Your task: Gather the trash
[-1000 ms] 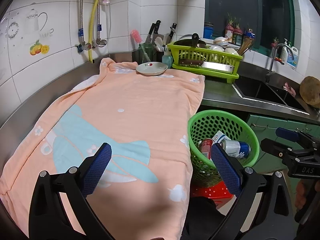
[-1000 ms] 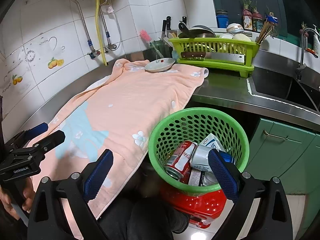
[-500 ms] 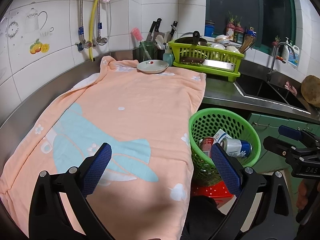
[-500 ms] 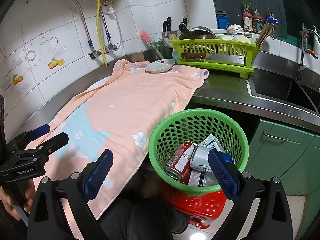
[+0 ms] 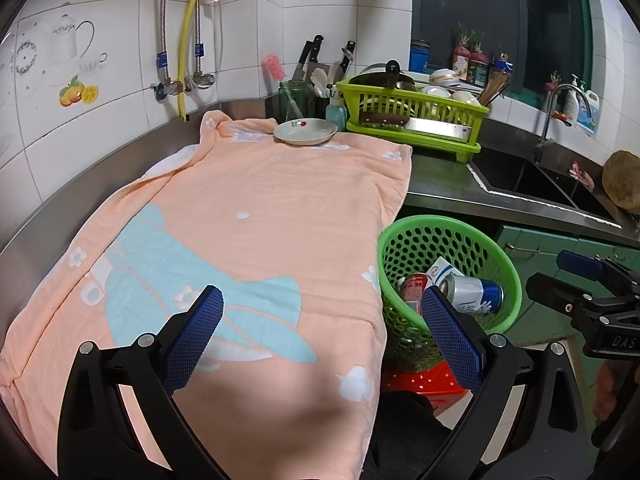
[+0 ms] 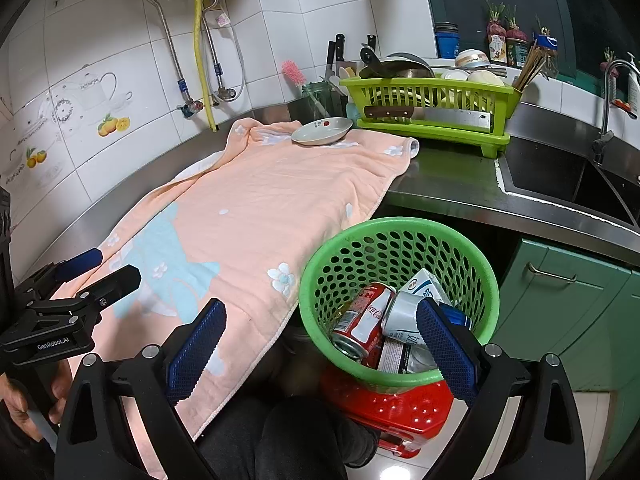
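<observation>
Lying in the green basket (image 6: pixel 400 236) at 3 o'clock of the counter (image 6: pixel 448 192), light, dentable cans (image 6: pixel 362 316) would be gripped mid-body; left tongs (image 5: pixel 320 328) and right tongs (image 6: pixel 320 332) are held agape, empty.

Towel (image 5: pixel 260 216) on the steel-grey tabletop (image 6: pixel 448 188): peach w/ a light-blue shape & small white flowers. Basket (image 6: pixel 400 228) is bright green w/ round holes, on a red stool (image 6: pixel 384 408); inside, a red & white can (image 6: pixel 362 320) & a silver/blue can (image 5: pixel 474 294). Dish rack (image 6: pixel 428 96) lime green, fingers (image 5: pixel 194 336) blue w/ a fine grid texture, wall tiles (image 5: pixel 80 80) white w/ teapot & orange fruit prints.
</observation>
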`<act>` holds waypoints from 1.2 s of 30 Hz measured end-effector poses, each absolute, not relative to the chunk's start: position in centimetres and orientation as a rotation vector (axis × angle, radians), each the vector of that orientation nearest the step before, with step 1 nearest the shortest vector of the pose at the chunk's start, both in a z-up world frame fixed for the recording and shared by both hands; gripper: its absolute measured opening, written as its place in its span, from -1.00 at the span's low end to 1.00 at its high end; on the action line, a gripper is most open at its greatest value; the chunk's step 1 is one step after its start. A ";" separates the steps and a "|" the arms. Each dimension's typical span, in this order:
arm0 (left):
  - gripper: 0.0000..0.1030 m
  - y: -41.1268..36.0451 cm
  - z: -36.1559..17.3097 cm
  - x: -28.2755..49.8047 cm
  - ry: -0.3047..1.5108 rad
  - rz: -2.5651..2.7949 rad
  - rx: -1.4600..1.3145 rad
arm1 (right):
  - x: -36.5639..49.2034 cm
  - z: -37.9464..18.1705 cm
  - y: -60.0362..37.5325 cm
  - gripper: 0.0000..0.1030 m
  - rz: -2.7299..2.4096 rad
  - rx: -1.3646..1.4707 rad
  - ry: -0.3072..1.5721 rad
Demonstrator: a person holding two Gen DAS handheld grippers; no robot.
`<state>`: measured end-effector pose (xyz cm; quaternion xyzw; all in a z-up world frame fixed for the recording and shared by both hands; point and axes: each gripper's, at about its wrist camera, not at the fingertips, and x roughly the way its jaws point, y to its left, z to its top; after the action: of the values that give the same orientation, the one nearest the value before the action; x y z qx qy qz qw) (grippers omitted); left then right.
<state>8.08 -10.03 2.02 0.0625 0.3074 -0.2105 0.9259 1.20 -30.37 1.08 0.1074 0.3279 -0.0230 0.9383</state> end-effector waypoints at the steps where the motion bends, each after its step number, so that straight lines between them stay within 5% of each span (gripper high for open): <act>1: 0.90 -10.0 2.0 8.1 0.630 -0.433 0.128 | 1.2 1.1 -30.4 0.80 -0.046 0.220 0.670; 36: 0.90 -10.3 1.4 8.2 0.641 -0.430 0.131 | 1.4 0.7 -29.9 0.80 -0.039 0.221 0.675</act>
<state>8.19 -10.27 1.37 0.0636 0.3123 -0.2094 0.9244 1.38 -29.93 0.73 0.1082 0.3306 -0.0193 0.9373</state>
